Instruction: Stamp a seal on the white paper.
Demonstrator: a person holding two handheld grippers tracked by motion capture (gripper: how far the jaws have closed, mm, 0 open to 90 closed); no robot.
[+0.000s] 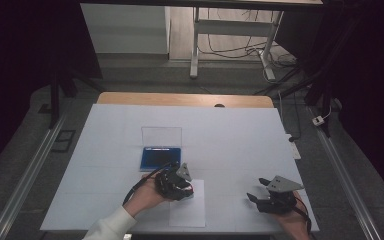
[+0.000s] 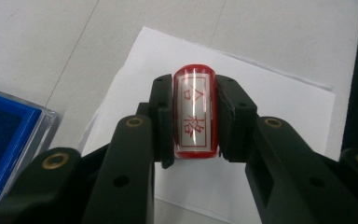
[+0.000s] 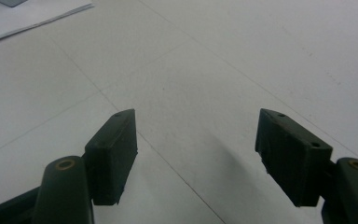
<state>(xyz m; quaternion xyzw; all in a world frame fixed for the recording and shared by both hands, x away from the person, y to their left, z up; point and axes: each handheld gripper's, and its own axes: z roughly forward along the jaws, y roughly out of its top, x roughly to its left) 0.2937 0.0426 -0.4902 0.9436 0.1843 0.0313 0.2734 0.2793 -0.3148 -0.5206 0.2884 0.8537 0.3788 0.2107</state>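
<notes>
My left gripper [image 2: 195,116] is shut on a red stamp [image 2: 194,113] with a clear window and red characters on its top. It hangs over a white sheet of paper [image 2: 279,121]. From above, that left gripper [image 1: 176,184] sits over the upper edge of the paper [image 1: 189,212], just below the open blue ink pad [image 1: 160,158]. The blue ink pad [image 2: 2,140] lies at the left edge of the left gripper view. My right gripper [image 1: 259,189] stands open near the table's front right; its jaws [image 3: 196,154] are wide apart over bare white surface.
The ink pad's clear lid [image 1: 161,135] stands raised behind it. A white cover [image 1: 220,130] spreads over the wooden table [image 1: 185,99]. Metal rails run along both sides. A corner of the paper [image 3: 32,18] lies far off in the right gripper view.
</notes>
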